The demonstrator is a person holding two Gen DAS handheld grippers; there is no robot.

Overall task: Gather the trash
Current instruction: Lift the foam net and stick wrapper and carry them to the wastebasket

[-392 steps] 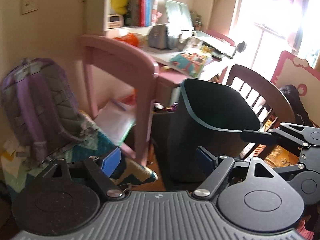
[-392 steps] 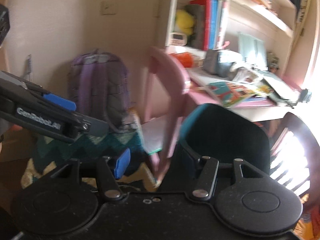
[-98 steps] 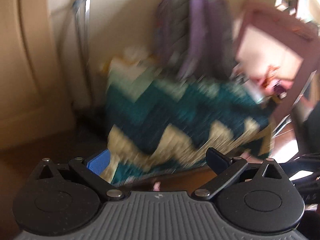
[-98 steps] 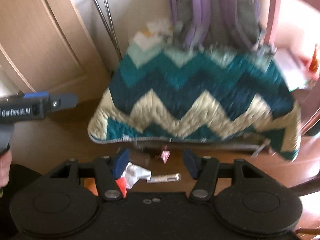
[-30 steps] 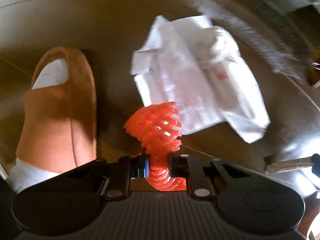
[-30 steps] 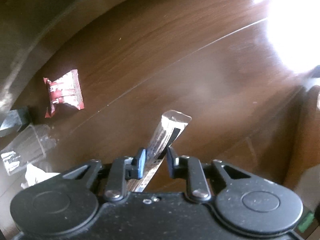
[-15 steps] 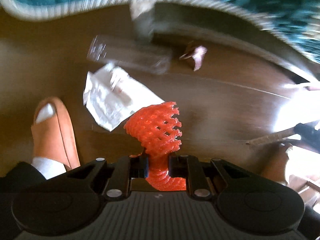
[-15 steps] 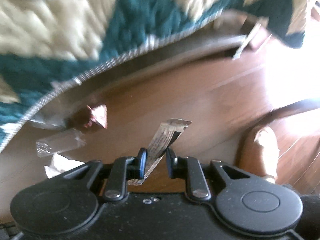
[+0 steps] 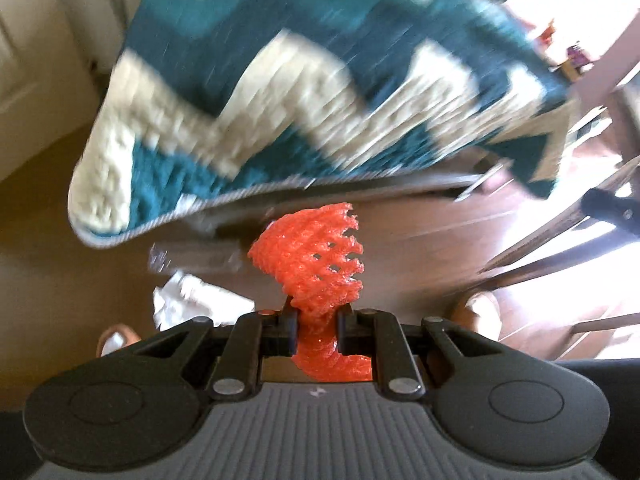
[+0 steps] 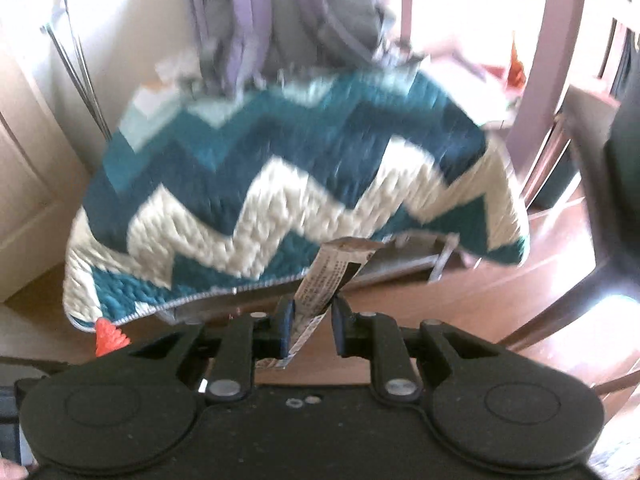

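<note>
Brown wooden flooring (image 9: pixel 420 248) is being seen from above in both wrist views, with a quilted teal-and-cream zigzag blanket (image 10: pixel 280 184) hanging over it and a purple-and-grey backpack (image 10: pixel 288 20) resting behind the blanket against a pale wall. An orange foam fruit-net sleeve (image 9: pixel 316 264) is being pinched tightly by the left gripper (image 9: pixel 317 330), its flared end standing clear above the floor. A long clear plastic wrapper with printed text (image 10: pixel 332 276) is being held between the narrowly set jaws of the right gripper (image 10: pixel 311 326). A crumpled white paper sheet (image 9: pixel 192 300) and a blurred clear plastic wrapper (image 9: pixel 192 256) are lying on the floor below the blanket's edge.
</note>
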